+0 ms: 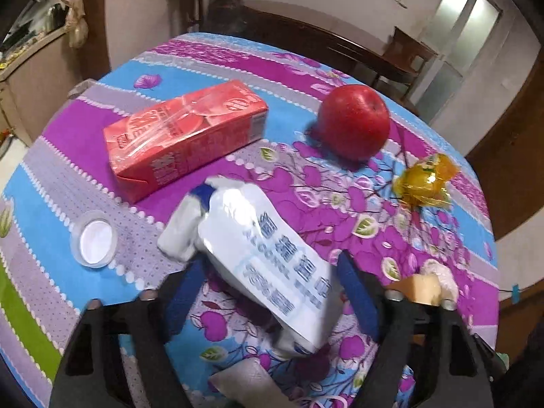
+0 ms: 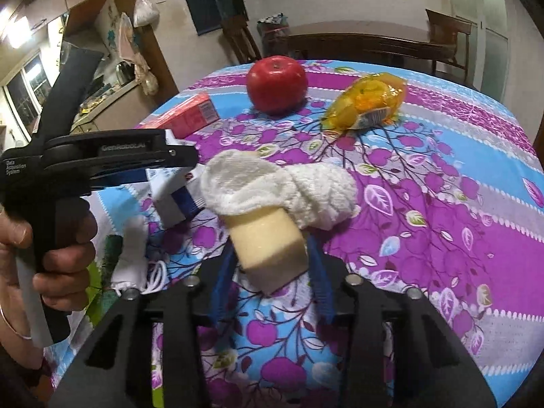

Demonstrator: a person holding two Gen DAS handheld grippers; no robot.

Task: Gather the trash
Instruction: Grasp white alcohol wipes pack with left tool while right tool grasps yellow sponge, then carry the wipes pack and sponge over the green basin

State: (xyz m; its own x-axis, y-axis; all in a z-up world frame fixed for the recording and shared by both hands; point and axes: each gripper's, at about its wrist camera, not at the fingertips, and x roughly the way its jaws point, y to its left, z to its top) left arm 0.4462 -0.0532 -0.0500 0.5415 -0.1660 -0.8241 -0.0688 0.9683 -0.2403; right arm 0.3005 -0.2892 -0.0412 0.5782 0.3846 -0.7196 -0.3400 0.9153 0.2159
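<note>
A white alcohol-wipes packet with blue print lies tilted between the blue pads of my left gripper, and both pads touch its sides. In the right wrist view the same packet sits under the left gripper, which a hand holds. My right gripper is closed on a pale yellow block with a crumpled white paper towel on top. That block also shows just right of the left gripper.
On the flowered tablecloth lie a red juice carton, a red apple, a yellow plastic wrapper and a small white lid. A white cable lies at the near left. Chairs stand behind the table.
</note>
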